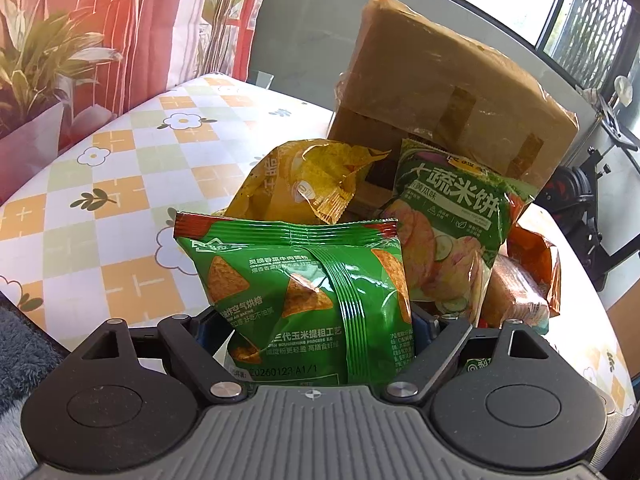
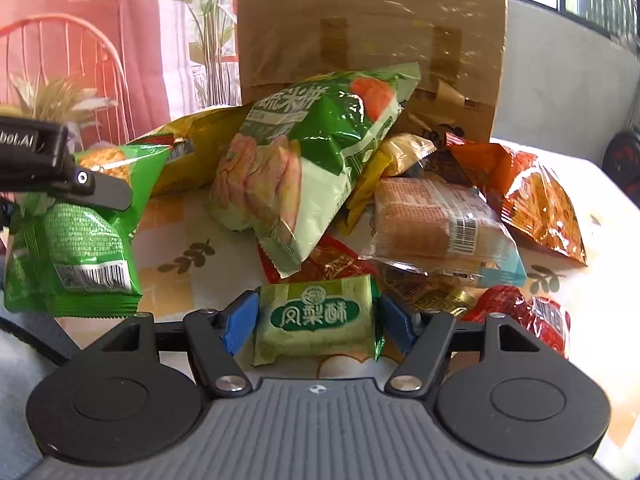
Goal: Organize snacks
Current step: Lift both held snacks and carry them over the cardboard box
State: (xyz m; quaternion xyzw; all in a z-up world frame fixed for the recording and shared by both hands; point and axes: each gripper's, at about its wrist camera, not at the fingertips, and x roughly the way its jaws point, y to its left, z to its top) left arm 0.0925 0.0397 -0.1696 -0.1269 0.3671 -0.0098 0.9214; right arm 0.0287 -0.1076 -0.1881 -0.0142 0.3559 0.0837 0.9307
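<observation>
left gripper (image 1: 316,324) is clamped on a green chip bag (image 1: 296,296), held up off the tabletop (image 1: 100,200). right gripper (image 2: 316,320) squeezes a pineapple cake pack (image 2: 316,320) beside the snack pile (image 2: 360,184).

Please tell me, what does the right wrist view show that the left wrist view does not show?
Only the right wrist view: the right claw around a small pale green pineapple cake packet, red wrappers beside it, and a barcode on the clear bread packet.

Only the left wrist view: the printed front of the green chips bag in the left claw, and a potted plant.

Both: the cardboard box, the yellow bag, the green rice cracker bag and the orange bag.
</observation>
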